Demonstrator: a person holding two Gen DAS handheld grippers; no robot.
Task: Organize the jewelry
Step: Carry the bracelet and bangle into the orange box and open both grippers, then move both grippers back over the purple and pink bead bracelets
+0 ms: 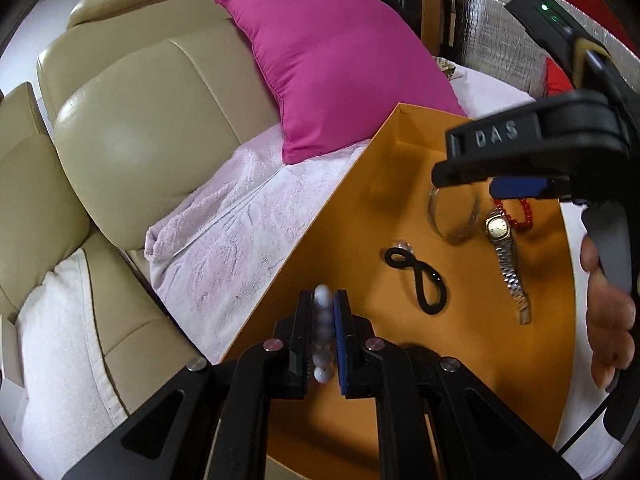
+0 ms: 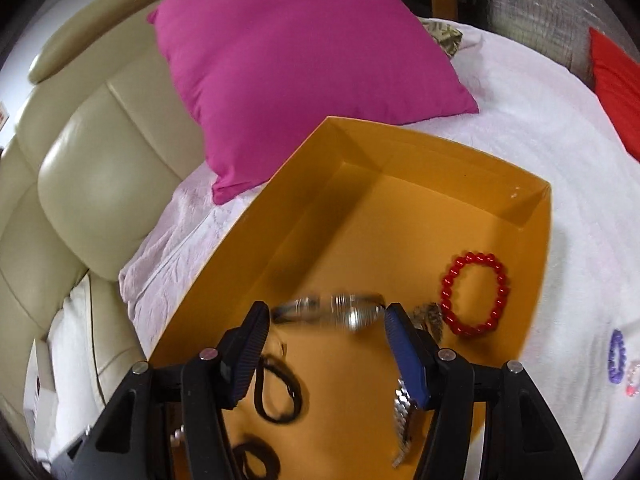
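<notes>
An open orange box (image 1: 348,184) (image 2: 532,264) lies on a white towel. In it lie a black cord loop (image 1: 420,280) (image 2: 280,396), a silver bangle (image 1: 452,216) (image 2: 332,308), a gold-faced watch with a metal band (image 1: 504,256) (image 2: 402,412) and a red bead bracelet (image 1: 520,216) (image 2: 474,294). My left gripper (image 1: 323,300) is shut on a white bead bracelet (image 1: 322,332) over the box's near left edge. My right gripper (image 2: 326,318) (image 1: 468,178) is open above the bangle.
A magenta pillow (image 2: 288,68) (image 1: 340,68) leans on a cream leather sofa (image 1: 140,128) behind the box. A purple bead bracelet (image 2: 616,354) and a pink one (image 2: 632,378) lie on the towel (image 2: 560,120) right of the box. A red cushion (image 2: 618,96) sits far right.
</notes>
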